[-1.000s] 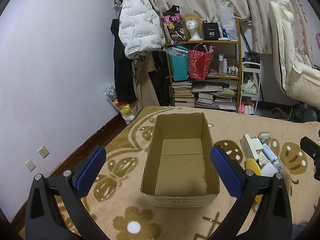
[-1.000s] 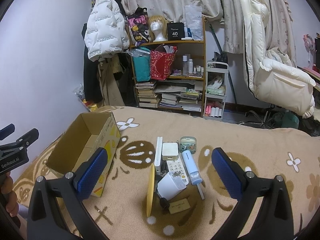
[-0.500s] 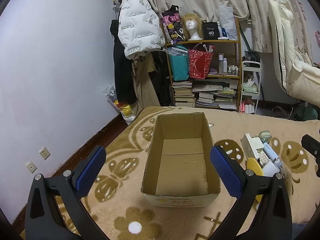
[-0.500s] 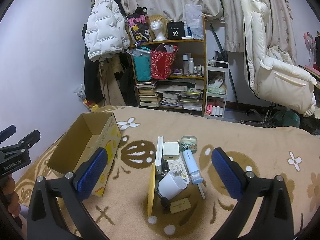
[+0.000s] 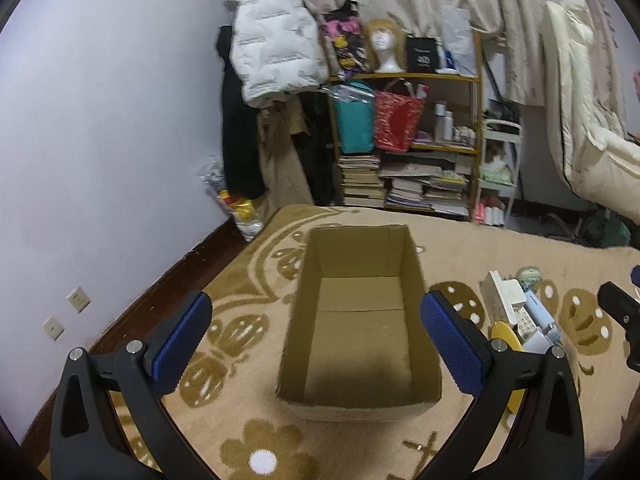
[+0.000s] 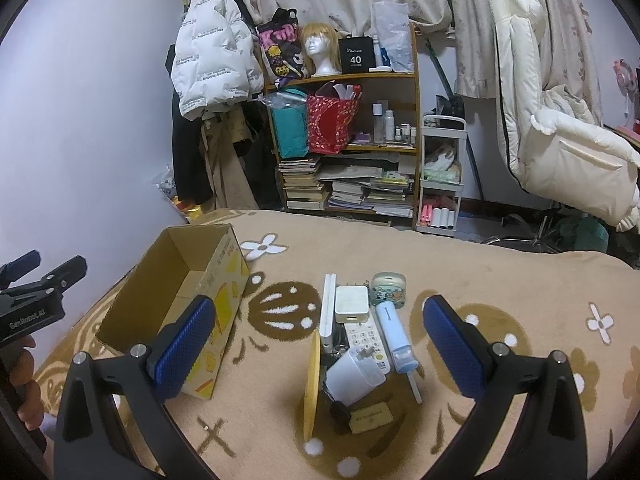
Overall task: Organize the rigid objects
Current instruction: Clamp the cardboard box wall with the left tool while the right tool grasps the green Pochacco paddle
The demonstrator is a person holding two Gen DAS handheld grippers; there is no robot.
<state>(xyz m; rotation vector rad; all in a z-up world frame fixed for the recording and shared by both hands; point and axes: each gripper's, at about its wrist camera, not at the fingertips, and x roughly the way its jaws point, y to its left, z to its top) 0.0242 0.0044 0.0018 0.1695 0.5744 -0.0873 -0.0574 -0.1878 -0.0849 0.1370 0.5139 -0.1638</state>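
Cardboard, brown and plain, makes the open box (image 5: 360,320), and in the left wrist view it now stands a little lower and nearer than one second ago; the room behind is slightly blurred. In the right wrist view almost nothing has changed since then: the pile of small things lies at the same place on the beige carpet (image 6: 500,272).

Inside the box nothing is seen, only its bare bottom and a shadow at the near wall. The box stands on the carpet, to the left of the pile and a little apart from it.

The pile holds a white charger cube (image 6: 351,303), a white remote (image 6: 366,340), a pale blue tube (image 6: 394,338), a small round case (image 6: 389,288), a white cup (image 6: 354,374) lying tilted, a yellow disc (image 6: 311,384) standing on its edge, and a tan card (image 6: 370,416).

The left gripper (image 5: 316,350) hovers over the near end of the box, its blue pads wide apart and empty. The right gripper (image 6: 318,354) hangs above the pile, also spread wide, holding nothing.
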